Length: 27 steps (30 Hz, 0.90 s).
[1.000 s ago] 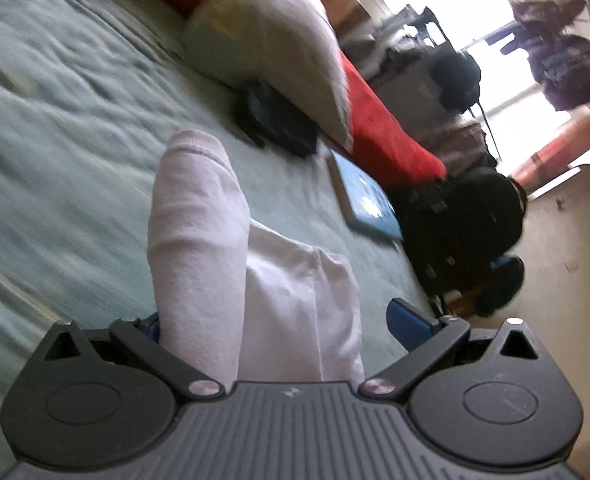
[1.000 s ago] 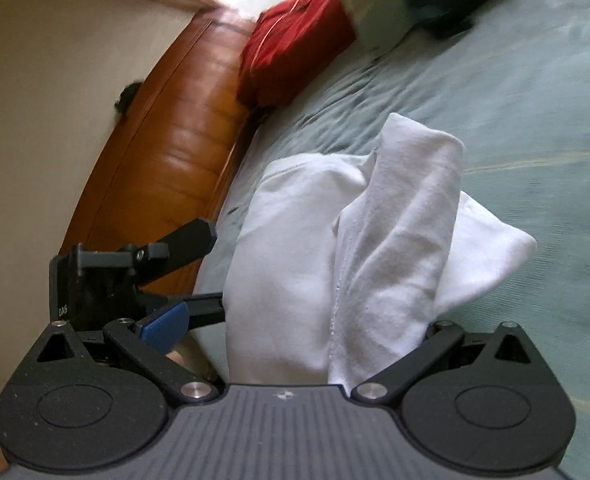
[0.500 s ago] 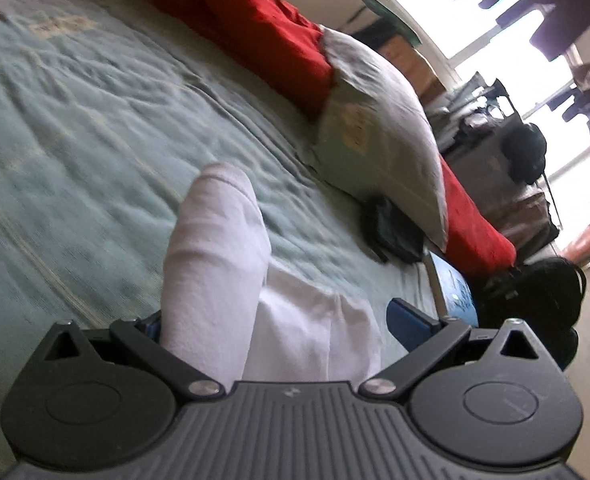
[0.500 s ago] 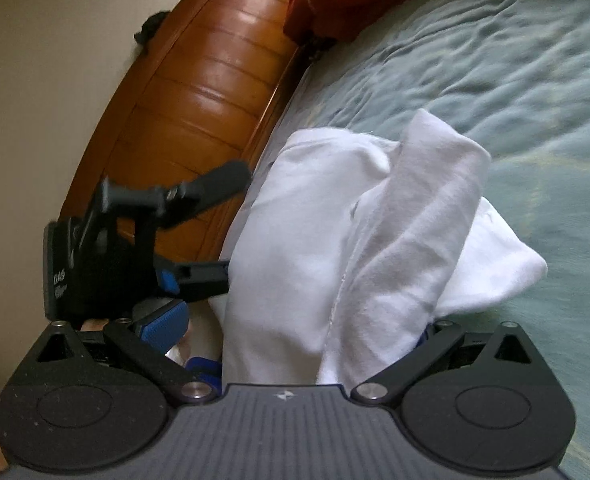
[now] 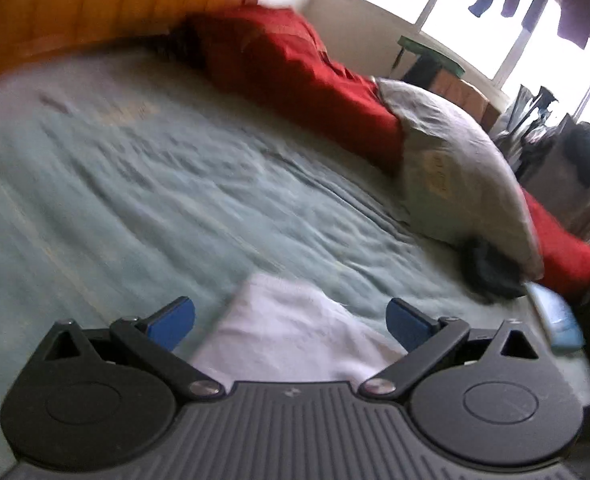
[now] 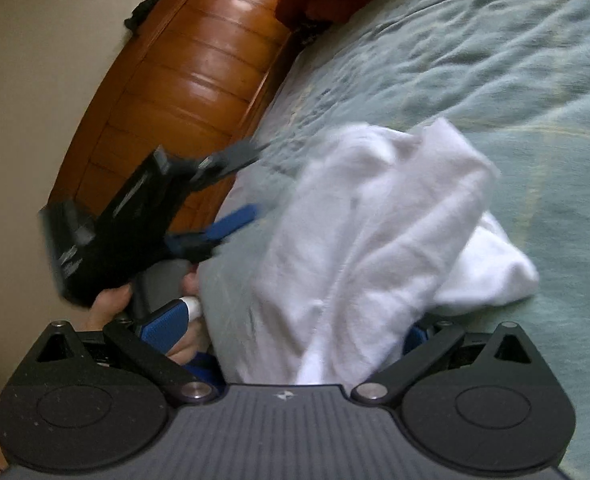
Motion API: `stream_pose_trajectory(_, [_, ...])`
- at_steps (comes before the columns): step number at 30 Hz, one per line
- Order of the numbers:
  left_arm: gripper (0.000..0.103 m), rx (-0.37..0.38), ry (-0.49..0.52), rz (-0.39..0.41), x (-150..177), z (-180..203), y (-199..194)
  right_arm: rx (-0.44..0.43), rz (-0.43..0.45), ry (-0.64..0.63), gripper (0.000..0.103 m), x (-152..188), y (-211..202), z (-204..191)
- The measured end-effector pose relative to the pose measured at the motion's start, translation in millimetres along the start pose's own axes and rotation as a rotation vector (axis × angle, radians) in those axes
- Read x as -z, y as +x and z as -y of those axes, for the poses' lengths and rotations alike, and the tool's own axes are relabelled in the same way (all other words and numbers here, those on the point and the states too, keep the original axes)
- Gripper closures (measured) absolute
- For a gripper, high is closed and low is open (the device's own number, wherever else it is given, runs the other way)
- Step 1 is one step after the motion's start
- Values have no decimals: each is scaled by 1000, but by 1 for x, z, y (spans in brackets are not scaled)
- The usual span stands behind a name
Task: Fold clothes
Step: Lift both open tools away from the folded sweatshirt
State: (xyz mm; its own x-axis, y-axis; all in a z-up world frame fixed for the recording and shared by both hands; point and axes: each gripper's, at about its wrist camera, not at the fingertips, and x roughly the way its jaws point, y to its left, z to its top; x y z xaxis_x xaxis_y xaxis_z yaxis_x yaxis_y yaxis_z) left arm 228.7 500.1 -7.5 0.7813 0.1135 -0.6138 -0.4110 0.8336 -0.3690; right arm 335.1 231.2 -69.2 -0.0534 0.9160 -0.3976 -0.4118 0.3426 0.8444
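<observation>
Garment: white cloth (image 6: 375, 240), bunched and creased, lying on the bed; a narrower folded band crosses the top of the pile, and a rounded lobe sticks out to the right. The near end runs down between the right gripper's fingers. In the left wrist view a flat white corner (image 5: 291, 332) lies on the bed between that gripper's fingers.
Garment position: near the wooden-board side of the bed, close to both grippers.
Right gripper (image 6: 295, 340): jaws spread fairly wide; left blue pad (image 6: 165, 322) stands clear of the cloth, right pad mostly hidden under the fabric. Cloth sits in the gap, but whether it is pinched I cannot tell.
Left gripper (image 5: 291, 320): jaws wide apart, both blue pads clear of the cloth on either side, nothing gripped. In the right wrist view it (image 6: 239, 188) sits just left of the pile, motion-blurred.
Hand: a hand (image 6: 111, 304) wraps the left gripper's handle, lower left in the right wrist view.
Bed: pale green quilted cover (image 5: 135, 184), wrinkled.
Wooden board: glossy brown panelled board (image 6: 183, 80) along the bed's edge.
Bedding beyond: red blanket (image 5: 295, 68) along the far edge; grey-white pillow (image 5: 463, 168) leaning on it; a dark item (image 5: 491, 272) at the pillow's lower end, too blurred to identify; a blue flat object (image 5: 555, 316) beside it.
Background: bright window (image 5: 515, 28) with dark clothes hanging.
Image quality: the left wrist view is blurred.
</observation>
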Motion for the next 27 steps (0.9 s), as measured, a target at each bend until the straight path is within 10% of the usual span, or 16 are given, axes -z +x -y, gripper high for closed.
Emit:
stream_pose_trajectory(5, [1,182,45,-117,33,-3,-4,31,68,77,0,-5,-9,34])
stream_pose_trajectory(13, [1,167,122,-104,59,1,-9,-64,186,8,0,-27,-34,26])
stream_pose_trajectory(20, [1,108,200,-57,61,7,-28,305,284,-389,0,-12,-60,-15])
stream_pose_trajectory(27, [1,88,271,-105,69,2,-20,341,122,-922,0,42,-13,-58])
